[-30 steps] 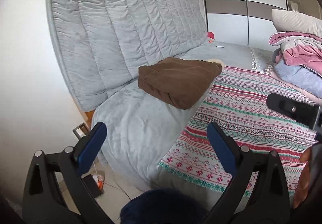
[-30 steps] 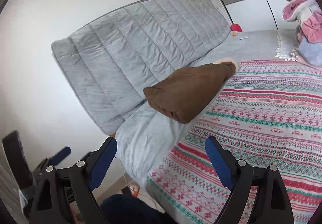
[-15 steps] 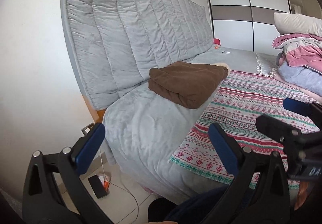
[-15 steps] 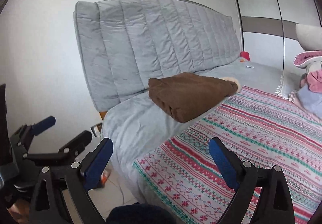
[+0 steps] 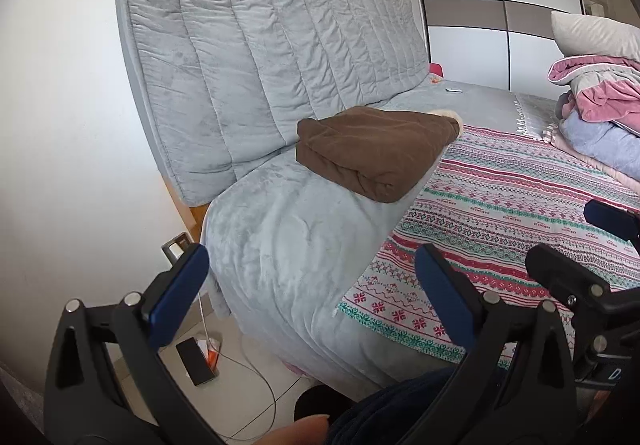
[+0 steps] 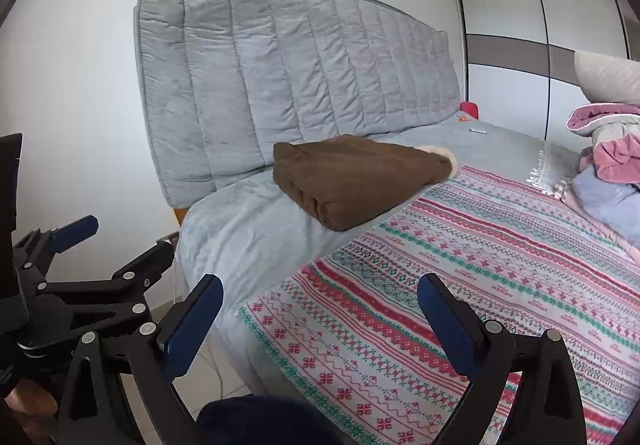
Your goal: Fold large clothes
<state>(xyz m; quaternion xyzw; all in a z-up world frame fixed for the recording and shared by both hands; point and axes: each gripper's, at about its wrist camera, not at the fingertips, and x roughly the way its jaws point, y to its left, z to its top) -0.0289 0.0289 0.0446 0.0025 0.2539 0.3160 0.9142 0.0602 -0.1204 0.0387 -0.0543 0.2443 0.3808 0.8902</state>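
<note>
I'm holding my left gripper (image 5: 308, 289) and right gripper (image 6: 320, 313) spread wide, gripping nothing, off the bed's (image 5: 280, 245) edge; the folded brown garment (image 5: 372, 151) is lying near the bed's headboard (image 5: 260, 57).

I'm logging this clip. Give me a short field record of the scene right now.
left gripper: open, empty, short of the bed
right gripper: open, empty, over the bed's near edge
brown garment: folded, on the grey cover, partly on the patterned blanket
clothes pile: unfolded, far right
</note>
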